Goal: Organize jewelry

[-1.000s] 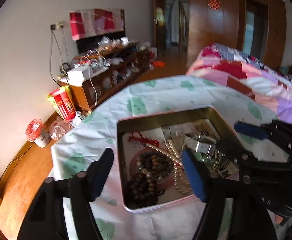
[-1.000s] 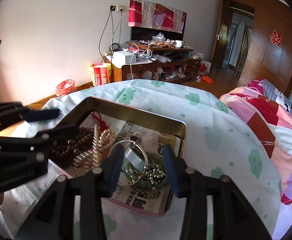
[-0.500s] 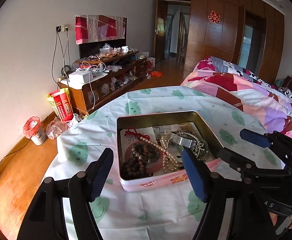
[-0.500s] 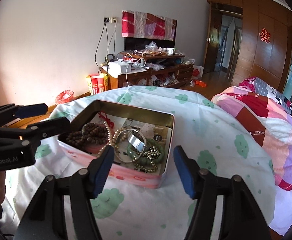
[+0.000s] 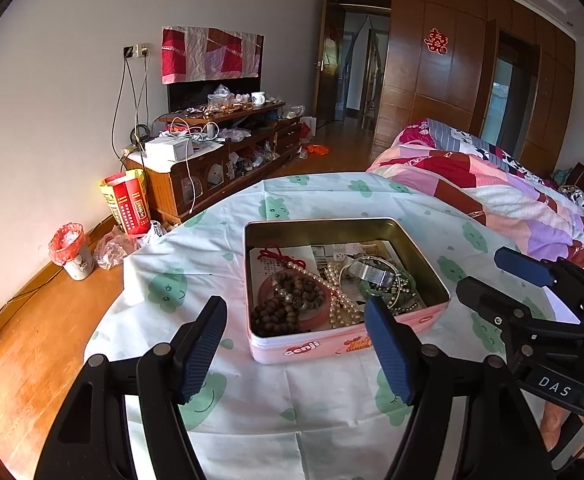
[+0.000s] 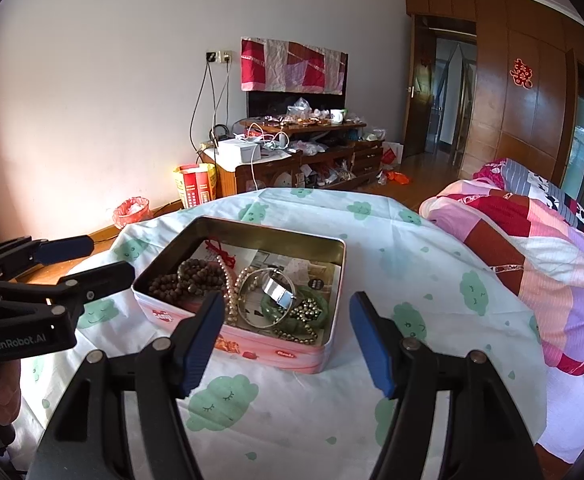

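An open pink tin (image 5: 331, 346) (image 6: 292, 354) sits on the cloth-covered table. It holds brown wooden beads (image 5: 284, 308) (image 6: 188, 278), a pearl strand (image 5: 337, 298) (image 6: 230, 298), a silver bangle with a metal watch band (image 5: 371, 274) (image 6: 278, 294), a green bangle (image 6: 311, 320) and a red cord (image 5: 278, 256). My left gripper (image 5: 295, 350) is open and empty, held in front of the tin. My right gripper (image 6: 288, 344) is open and empty, also in front of the tin. Each gripper shows in the other's view (image 5: 507, 280) (image 6: 76, 264).
The table wears a white cloth with green cloud prints (image 5: 212, 248) (image 6: 411, 264). A bed with a patchwork quilt (image 5: 491, 192) (image 6: 531, 240) lies to the right. A cluttered wooden TV cabinet (image 5: 220, 160), a red-yellow box (image 5: 126, 204) and a small bin (image 5: 70, 248) stand by the wall.
Both grippers have pulled back and up from the tin, which now lies further off. The right gripper's fingers have opened wider. The jewelry stays in the tin.
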Demonstrator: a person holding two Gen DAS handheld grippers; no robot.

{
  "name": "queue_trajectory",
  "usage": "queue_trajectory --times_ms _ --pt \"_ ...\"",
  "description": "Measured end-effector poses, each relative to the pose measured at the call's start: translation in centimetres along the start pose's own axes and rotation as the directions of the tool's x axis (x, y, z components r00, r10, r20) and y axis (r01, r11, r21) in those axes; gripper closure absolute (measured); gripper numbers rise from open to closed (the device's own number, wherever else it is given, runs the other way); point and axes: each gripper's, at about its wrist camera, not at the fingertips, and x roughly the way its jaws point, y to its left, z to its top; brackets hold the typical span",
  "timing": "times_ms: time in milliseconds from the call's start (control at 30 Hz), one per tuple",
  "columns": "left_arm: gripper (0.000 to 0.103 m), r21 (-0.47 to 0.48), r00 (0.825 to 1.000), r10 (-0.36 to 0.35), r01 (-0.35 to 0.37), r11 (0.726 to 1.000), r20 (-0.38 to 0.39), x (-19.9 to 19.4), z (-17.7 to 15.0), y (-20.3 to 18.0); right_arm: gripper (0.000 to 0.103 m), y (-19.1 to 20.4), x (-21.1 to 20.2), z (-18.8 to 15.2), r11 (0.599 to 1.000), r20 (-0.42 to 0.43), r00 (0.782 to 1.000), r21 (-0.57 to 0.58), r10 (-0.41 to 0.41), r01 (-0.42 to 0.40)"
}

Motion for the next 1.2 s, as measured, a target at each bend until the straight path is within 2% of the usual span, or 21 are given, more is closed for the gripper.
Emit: queue_trajectory --times_ms 733,1200 --pt "0.032 -0.001 1.000 0.006 -0.006 1.000 -0.002 -0.69 -0.33 0.10 0.028 0.47 -0.66 -0.22 1.000 0.016 1.000 -0.003 0.002 -0.002" --pt "0.031 0.000 1.000 0.015 -0.015 1.000 -0.010 -0.58 -0.44 0.10 0.027 0.76 -0.78 -0.12 1.000 0.023 1.000 -0.001 0.003 -0.003"
